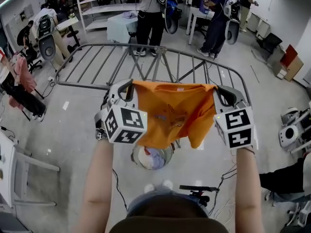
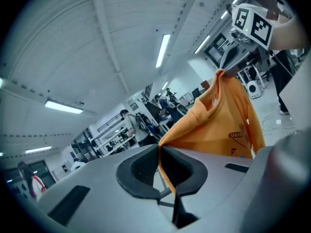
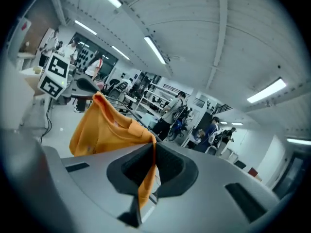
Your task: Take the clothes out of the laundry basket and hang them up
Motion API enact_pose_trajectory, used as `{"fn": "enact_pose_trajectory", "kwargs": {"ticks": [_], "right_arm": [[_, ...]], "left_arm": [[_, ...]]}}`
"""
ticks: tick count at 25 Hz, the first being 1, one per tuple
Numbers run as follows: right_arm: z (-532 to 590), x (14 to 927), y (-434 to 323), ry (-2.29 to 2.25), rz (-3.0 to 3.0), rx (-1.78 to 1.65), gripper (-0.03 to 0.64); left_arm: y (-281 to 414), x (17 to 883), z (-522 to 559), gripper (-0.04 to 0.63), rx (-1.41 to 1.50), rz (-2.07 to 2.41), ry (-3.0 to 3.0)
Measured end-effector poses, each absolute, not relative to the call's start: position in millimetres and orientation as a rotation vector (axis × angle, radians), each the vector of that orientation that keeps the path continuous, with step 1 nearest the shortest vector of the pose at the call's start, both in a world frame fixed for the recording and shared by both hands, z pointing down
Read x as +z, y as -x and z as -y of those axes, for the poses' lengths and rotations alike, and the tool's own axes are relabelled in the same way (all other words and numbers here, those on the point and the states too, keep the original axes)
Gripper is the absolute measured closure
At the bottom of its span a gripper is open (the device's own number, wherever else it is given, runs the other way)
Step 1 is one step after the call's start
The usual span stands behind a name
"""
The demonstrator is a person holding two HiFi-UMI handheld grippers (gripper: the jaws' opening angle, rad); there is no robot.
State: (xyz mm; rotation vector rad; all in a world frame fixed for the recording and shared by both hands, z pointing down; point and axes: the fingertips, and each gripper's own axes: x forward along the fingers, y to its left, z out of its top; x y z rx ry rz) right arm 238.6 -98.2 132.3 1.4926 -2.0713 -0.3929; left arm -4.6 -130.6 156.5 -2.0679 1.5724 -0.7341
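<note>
Above the laundry basket point(image 1: 146, 160) on the floor, an orange T-shirt point(image 1: 175, 111) hangs spread wide between both tools, clear of the ground, with a small print showing toward the head camera. Left tool point(image 1: 127, 89): jaws closed tight on the shirt's top edge at one shoulder, fabric pinched between the pads. Right tool point(image 1: 224, 95): jaws closed on the other shoulder edge, an orange fold trailing down through the pads. Both tools point away from the person, about level. The basket sits below the shirt's hem with pale clothes point(image 1: 154, 155) inside. A grey metal drying rack point(image 1: 146, 62) stands just beyond the shirt. People stand further back in the room.
</note>
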Motion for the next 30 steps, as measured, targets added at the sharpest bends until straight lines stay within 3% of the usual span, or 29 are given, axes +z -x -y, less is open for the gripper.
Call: {"fn": "enact_pose_trajectory", "kwargs": {"ticks": [15, 30], "right_arm": [[82, 71, -288, -1.514, 1.665, -0.800, 0.594], [155, 1, -394, -1.484, 1.322, -1.078, 0.588]], "left_arm": [[-47, 74, 148, 0.578, -0.716, -1.394, 1.796], [-158, 8, 216, 0.578, -0.704, -1.311, 1.624]]}}
